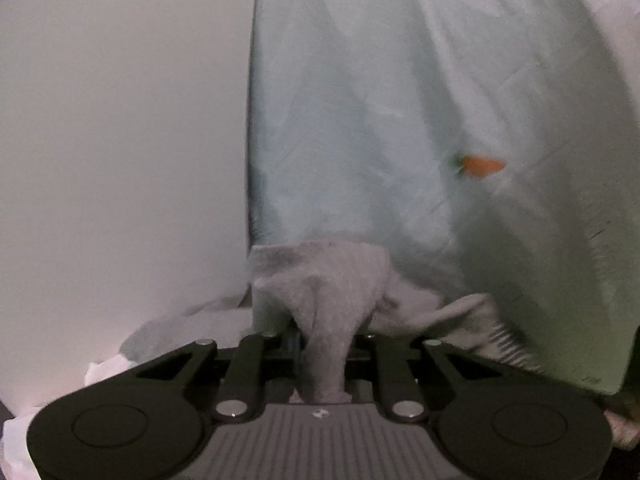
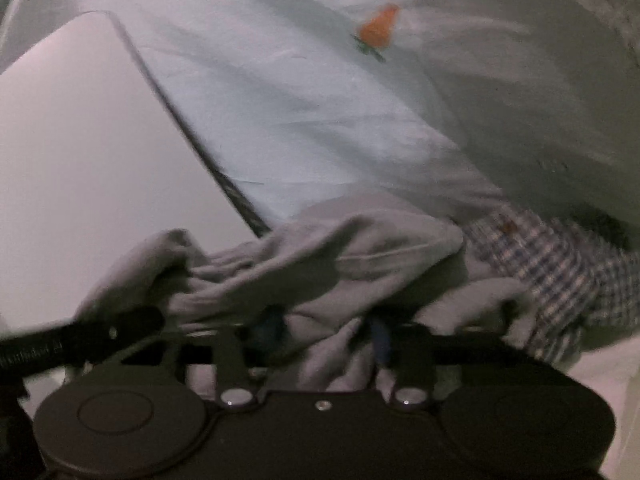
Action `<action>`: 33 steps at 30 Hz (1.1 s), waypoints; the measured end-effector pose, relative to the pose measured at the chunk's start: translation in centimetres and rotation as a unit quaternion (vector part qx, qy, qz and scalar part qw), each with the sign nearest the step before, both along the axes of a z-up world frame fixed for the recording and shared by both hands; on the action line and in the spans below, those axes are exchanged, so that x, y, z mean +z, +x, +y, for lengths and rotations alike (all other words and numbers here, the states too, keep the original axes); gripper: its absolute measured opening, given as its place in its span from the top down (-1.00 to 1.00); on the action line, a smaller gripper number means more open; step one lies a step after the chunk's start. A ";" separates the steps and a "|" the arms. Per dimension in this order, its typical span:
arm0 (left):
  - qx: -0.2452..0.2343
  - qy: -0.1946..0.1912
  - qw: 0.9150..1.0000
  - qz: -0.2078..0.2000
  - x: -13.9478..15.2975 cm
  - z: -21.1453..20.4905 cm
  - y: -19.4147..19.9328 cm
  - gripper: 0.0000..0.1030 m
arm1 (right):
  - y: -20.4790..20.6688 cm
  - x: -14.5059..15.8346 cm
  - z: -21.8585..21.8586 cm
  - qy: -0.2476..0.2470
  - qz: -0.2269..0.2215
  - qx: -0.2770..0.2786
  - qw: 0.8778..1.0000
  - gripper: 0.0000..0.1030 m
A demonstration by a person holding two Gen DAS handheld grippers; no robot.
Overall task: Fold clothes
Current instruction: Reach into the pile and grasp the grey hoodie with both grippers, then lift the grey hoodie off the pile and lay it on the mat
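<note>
Our left tongs pinch a bunch of the gray cloth tight. Our right tongs are shut on the same gray cloth too. It lies right at both tips, near the edge of the pale blue sheet, bunched between our two hands, so neither is nearer.

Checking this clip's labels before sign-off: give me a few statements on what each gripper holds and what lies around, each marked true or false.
1. The left gripper is shut on grey cloth. True.
2. The right gripper stands open and empty. False: it pinches grey fabric.
3. The pale sheet carries an orange carrot motif. True.
4. A red striped towel lies by the right gripper. False: a blue checked garment lies there.
</note>
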State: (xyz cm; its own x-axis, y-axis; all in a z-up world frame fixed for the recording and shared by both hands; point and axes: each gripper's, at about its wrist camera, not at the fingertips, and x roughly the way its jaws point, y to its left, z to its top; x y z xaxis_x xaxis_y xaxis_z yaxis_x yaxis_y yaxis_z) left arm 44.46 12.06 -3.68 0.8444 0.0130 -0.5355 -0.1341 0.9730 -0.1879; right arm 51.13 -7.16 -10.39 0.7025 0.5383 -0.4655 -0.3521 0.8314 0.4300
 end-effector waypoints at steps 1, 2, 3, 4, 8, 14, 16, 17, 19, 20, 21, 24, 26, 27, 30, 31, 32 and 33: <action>-0.007 0.004 1.000 -0.010 0.8 -0.6 -0.6 0.70 | -0.7 0.6 -0.4 0.002 -0.012 -0.003 1.000 0.92; -0.015 0.011 1.000 -0.022 1.9 -1.5 -1.4 0.71 | -1.4 1.3 -0.7 0.004 -0.023 -0.005 1.000 0.92; -0.020 0.017 0.999 -0.031 3.0 -2.4 -2.2 0.72 | -2.4 2.2 -1.2 0.002 -0.040 -0.009 0.999 0.93; -0.023 0.017 0.999 -0.037 3.9 -3.3 -2.9 0.73 | -3.5 3.2 -1.8 -0.002 -0.059 -0.012 0.998 0.93; -0.063 -0.006 0.996 -0.064 7.3 -6.8 -6.9 0.74 | -8.5 7.1 -5.2 -0.002 -0.118 -0.038 0.992 0.93; -0.174 -0.019 0.977 -0.124 12.4 -14.5 -15.6 0.74 | -18.5 11.2 -14.3 0.016 -0.167 -0.110 0.980 0.93; -0.212 -0.050 0.968 -0.125 12.9 -17.0 -18.2 0.74 | -21.8 11.8 -17.3 0.018 -0.173 -0.141 0.975 0.93; -0.228 -0.066 0.964 -0.118 12.6 -18.1 -19.2 0.73 | -23.5 11.8 -18.7 0.011 -0.174 -0.160 0.972 0.93; -0.268 -0.059 0.957 -0.090 10.9 -21.1 -20.6 0.65 | -26.5 11.5 -21.3 -0.009 -0.165 -0.196 0.967 0.92; -0.283 -0.047 0.956 -0.064 9.3 -22.6 -21.0 0.51 | -27.6 11.0 -22.4 -0.026 -0.149 -0.211 0.966 0.91; -0.293 -0.038 0.954 -0.038 7.8 -23.8 -21.4 0.46 | -28.3 10.1 -23.4 -0.045 -0.127 -0.222 0.966 0.89; -0.292 -0.046 0.955 0.035 3.5 -24.3 -21.8 0.34 | -29.0 5.8 -26.0 -0.101 -0.030 -0.245 0.964 0.68; -0.268 -0.045 0.961 0.050 2.3 -23.0 -23.2 0.04 | -29.5 3.1 -27.1 -0.118 0.015 -0.255 0.960 0.45; -0.249 -0.041 0.966 0.052 1.8 -22.1 -23.1 -0.06 | -29.7 2.0 -27.5 -0.114 0.030 -0.254 0.960 0.23; -0.187 -0.028 0.980 0.057 0.4 -19.4 -22.2 -0.28 | -28.1 -0.5 -26.7 -0.104 0.067 -0.234 0.964 -0.04; -0.165 -0.020 0.984 0.061 -0.3 -18.7 -21.2 -0.30 | -26.8 -1.6 -25.9 -0.109 0.076 -0.220 0.966 -0.09; -0.146 -0.010 0.987 0.066 -0.9 -18.0 -20.4 -0.41 | -25.6 -2.5 -25.0 -0.116 0.086 -0.205 0.968 -0.27; -0.129 -0.001 0.989 0.073 -1.6 -17.4 -19.5 -0.48 | -24.3 -3.3 -24.0 -0.123 0.096 -0.190 0.969 -0.44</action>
State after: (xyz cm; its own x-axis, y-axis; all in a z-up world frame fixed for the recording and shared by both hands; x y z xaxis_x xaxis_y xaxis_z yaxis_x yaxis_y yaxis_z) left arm 24.95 -5.35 -5.29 0.7334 -0.1940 -0.6516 0.0935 0.9781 -0.1861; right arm 26.78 -31.14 -13.67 0.7163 0.1149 -0.6882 0.0655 0.9709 0.2303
